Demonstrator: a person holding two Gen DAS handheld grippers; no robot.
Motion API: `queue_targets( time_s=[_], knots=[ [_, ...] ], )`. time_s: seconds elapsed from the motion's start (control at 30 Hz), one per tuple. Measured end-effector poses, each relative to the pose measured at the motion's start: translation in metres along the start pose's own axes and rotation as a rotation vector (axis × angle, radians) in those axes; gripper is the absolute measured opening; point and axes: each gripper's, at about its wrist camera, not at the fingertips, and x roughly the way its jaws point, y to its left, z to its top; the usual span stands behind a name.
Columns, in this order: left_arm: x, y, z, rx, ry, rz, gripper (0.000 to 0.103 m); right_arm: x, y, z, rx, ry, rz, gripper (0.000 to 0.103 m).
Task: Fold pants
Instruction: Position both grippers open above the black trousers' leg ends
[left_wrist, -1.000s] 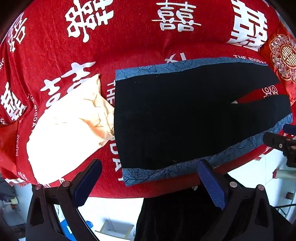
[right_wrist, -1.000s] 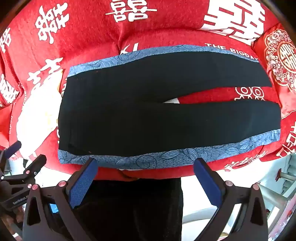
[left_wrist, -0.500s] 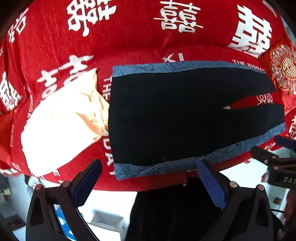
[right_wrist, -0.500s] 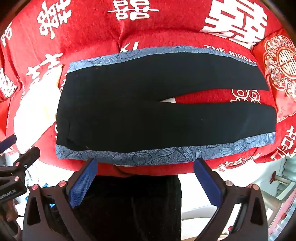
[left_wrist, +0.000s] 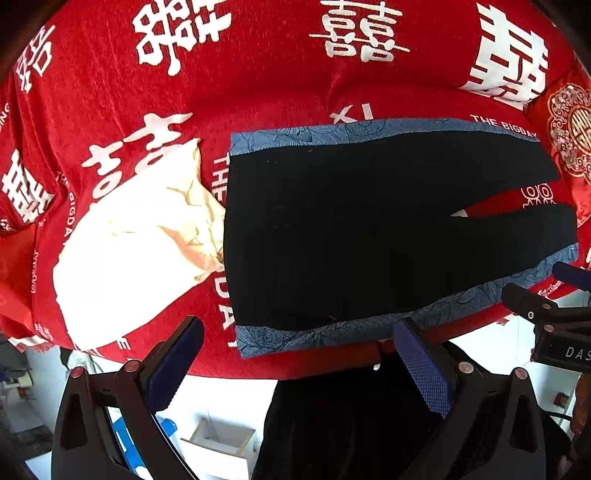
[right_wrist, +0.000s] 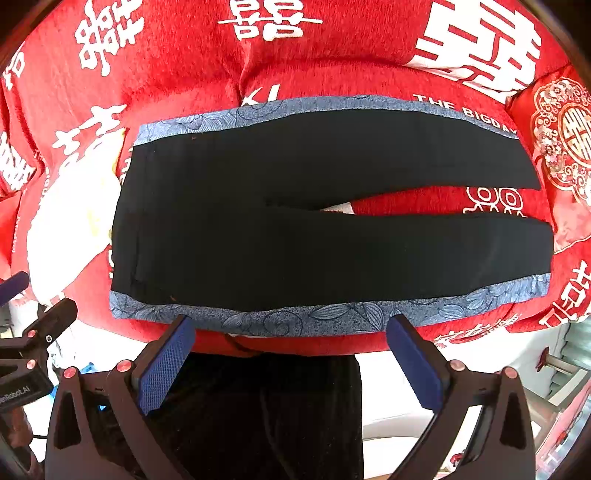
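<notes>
Item 1: pants (right_wrist: 295, 229), black, with a blue floral-patterned band along each outer side. Lying flat and spread on the red cloth (right_wrist: 332, 66); waistband at the left, the two legs running to the right and parted by a narrow wedge of red. The nearer blue band (right_wrist: 332, 314) follows the front edge of the surface, just beyond the right gripper's fingertips. In the left wrist view the pants (left_wrist: 369, 229) fill the centre and right of the picture.

Item 2: red cloth (left_wrist: 258, 92), printed with large white characters and the words "THE BIGDAY"; covers the whole surface under the pants.

Item 3: cream cloth (left_wrist: 129, 251), crumpled, lying on the red cloth just left of the waistband, its edge touching or very near it.

Item 4: embroidered red cushion (right_wrist: 561, 147), gold and white ornament, at the far right past the leg ends.

Item 5: left gripper (left_wrist: 295, 362), blue-padded fingers spread wide, holding nothing, poised over the front edge near the waistband corner.

Item 6: right gripper (right_wrist: 288, 354), fingers likewise spread wide, holding nothing, close to the near blue band without touching it. Its tip also shows at the right edge of the left wrist view (left_wrist: 546, 306)
</notes>
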Motion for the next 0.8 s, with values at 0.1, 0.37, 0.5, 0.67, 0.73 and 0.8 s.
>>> queue_targets(
  time_s=[0.1,0.37,0.5,0.67,0.73,0.8],
  knots=[
    [-0.0006,0.0015,0.0018,-0.014,-0.001,-0.006,0.103,-0.0009,-0.0014,0.0020,-0.004,-0.002,-0.006,0.103],
    [0.0034,0.0047,0.0036,-0.037,0.022,0.000,0.103,-0.0040,-0.0053,0.0069,0.007,-0.009,-0.010,0.103],
    [0.0028,0.0052,0.0048,-0.033,0.017,0.013,0.103,-0.0040,-0.0048,0.0072,0.006,-0.010,-0.009,0.103],
    [0.0035,0.0053,0.0066,-0.029,0.020,0.017,0.103,-0.0043,-0.0034,0.0091,0.001,-0.008,-0.013,0.103],
    [0.0039,0.0055,0.0069,-0.030,0.022,0.017,0.103,-0.0047,-0.0035,0.0100,0.001,-0.009,-0.017,0.103],
    [0.0043,0.0054,0.0076,-0.032,0.025,0.018,0.103,-0.0043,-0.0034,0.0102,0.000,-0.009,-0.019,0.103]
  ],
)
